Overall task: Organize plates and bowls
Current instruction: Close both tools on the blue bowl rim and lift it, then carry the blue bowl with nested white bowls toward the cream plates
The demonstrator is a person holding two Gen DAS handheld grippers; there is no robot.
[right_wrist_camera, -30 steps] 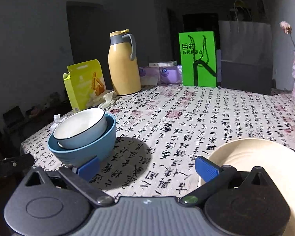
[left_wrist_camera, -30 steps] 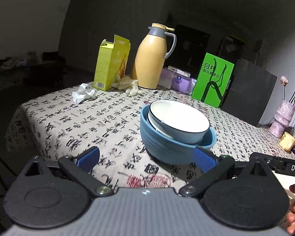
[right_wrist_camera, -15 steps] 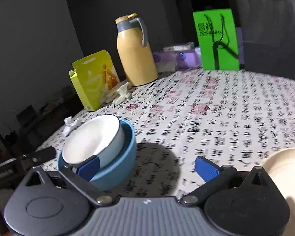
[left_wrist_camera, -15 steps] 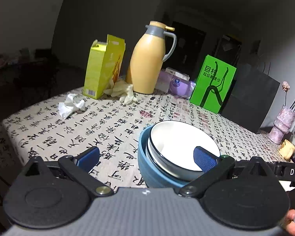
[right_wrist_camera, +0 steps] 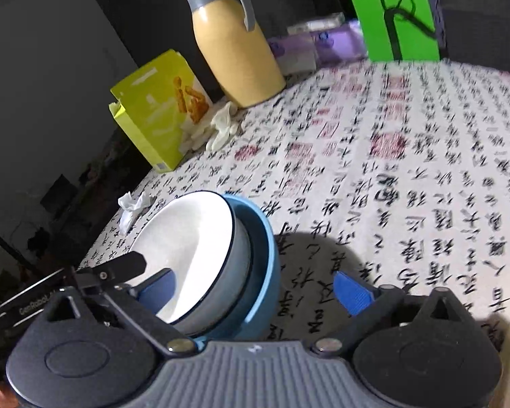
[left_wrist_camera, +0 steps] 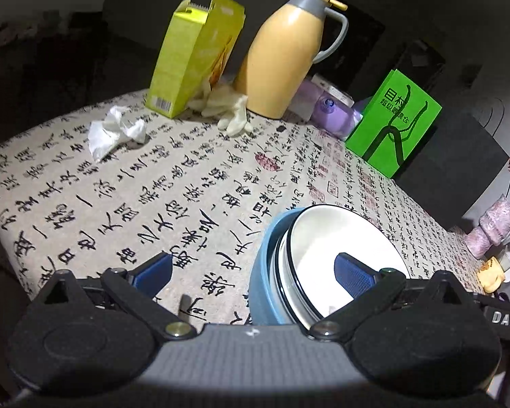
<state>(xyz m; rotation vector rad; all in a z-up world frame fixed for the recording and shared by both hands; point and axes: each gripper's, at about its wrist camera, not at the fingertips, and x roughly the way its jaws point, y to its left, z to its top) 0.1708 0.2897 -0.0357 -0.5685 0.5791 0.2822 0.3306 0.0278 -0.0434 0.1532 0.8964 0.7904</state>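
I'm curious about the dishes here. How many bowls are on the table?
2, nested near the table's front edge: a white bowl sitting tilted inside a blue bowl. More could be hidden beneath or outside these views.

desk (left_wrist_camera: 85, 176) w/ calligraphy-print cloth. on it: blue bowl (left_wrist_camera: 265, 282), yellow jug (left_wrist_camera: 285, 54), yellow-green carton (left_wrist_camera: 190, 57), gloves (left_wrist_camera: 227, 108), crumpled tissue (left_wrist_camera: 115, 132), green bag (left_wrist_camera: 394, 122), purple packs (left_wrist_camera: 326, 108).

Black grippers, blue ribbed fingers (left_wrist_camera: 352, 273), apparently grey housings
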